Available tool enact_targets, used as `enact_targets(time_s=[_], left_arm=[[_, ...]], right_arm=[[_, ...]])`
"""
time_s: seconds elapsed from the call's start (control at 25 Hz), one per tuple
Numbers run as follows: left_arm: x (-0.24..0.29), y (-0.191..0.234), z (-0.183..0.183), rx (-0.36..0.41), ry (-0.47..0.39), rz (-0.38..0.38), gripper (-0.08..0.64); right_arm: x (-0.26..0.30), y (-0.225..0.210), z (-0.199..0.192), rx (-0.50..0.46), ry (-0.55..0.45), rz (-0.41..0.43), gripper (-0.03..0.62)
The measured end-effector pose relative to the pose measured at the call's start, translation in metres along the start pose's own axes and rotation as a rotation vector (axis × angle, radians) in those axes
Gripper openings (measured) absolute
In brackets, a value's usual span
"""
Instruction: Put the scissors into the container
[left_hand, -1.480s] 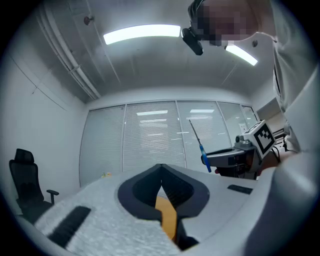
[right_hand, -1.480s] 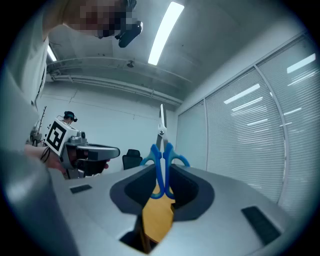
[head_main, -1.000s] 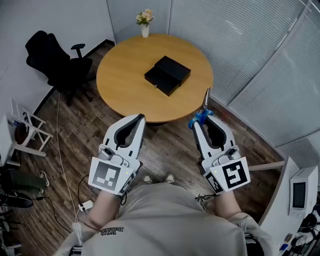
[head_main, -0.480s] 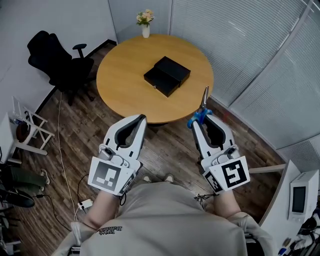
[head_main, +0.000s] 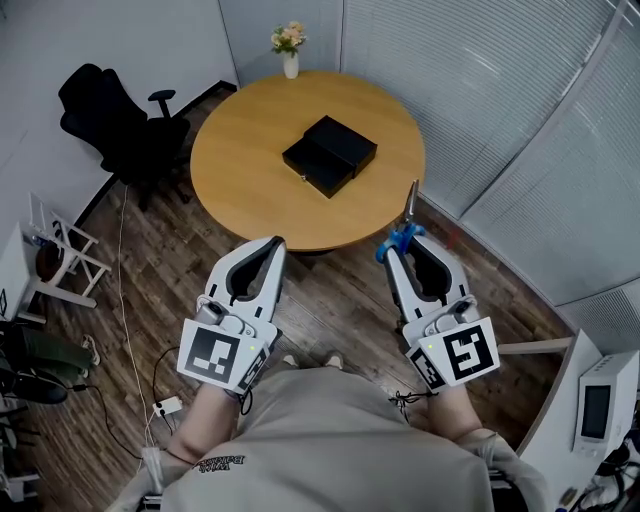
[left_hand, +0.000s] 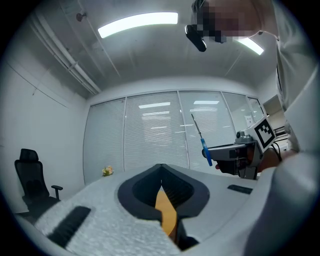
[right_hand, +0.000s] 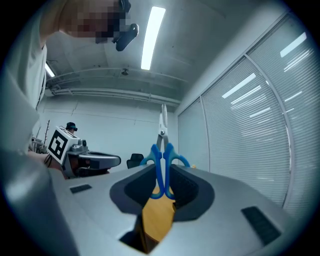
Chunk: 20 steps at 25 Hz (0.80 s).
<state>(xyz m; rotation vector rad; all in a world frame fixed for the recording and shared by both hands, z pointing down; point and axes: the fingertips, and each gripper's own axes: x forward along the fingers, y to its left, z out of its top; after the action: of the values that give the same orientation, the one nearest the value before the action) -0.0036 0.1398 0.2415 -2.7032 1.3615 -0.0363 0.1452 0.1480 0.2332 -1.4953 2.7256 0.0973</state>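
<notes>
From the head view, I stand back from the round tabletop (head_main: 245, 150) with both grippers raised in front of me. My right gripper (head_main: 399, 243) clamps the scissors (head_main: 404, 228) by their blue handles, and the blades point up and forward past the tabletop's near edge. The black container (head_main: 329, 153) sits near the middle of the tabletop, well apart from the scissors. (I cannot tell from here whether its top is open.) My left gripper (head_main: 274, 243) hangs level with the right one, over the floor.

In the left gripper view, the jaws are closed together with nothing between them. Only a sliver of the orange tabletop shows below them.

In the right gripper view, the two blue loops are pinched flat between the pads and the blades rise straight beyond the tips.

I judge the carry is under way and the placing is not yet begun. The grip is on the handles alone, so the long blade end could swing or slide if I tilt the gripper quickly. The blade tip arrives first, so it may catch the container's rim and shove the box across the smooth tabletop. If I let go too high, the scissors could bounce out.
</notes>
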Motion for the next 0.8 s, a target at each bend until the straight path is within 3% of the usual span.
enact_targets(time_s=[0.4, 0.8], left_arm=[[0.023, -0.024, -0.006, 0.006, 0.018, 0.005, 0.021], [0.025, -0.017, -0.019, -0.004, 0.031, 0.025, 0.021]], right_arm=[[-0.013, -0.028, -0.007, 0.022, -0.017, 0.006, 0.097], [-0.004, -0.031, -0.018, 0.022, -0.001, 0.019, 0.097]])
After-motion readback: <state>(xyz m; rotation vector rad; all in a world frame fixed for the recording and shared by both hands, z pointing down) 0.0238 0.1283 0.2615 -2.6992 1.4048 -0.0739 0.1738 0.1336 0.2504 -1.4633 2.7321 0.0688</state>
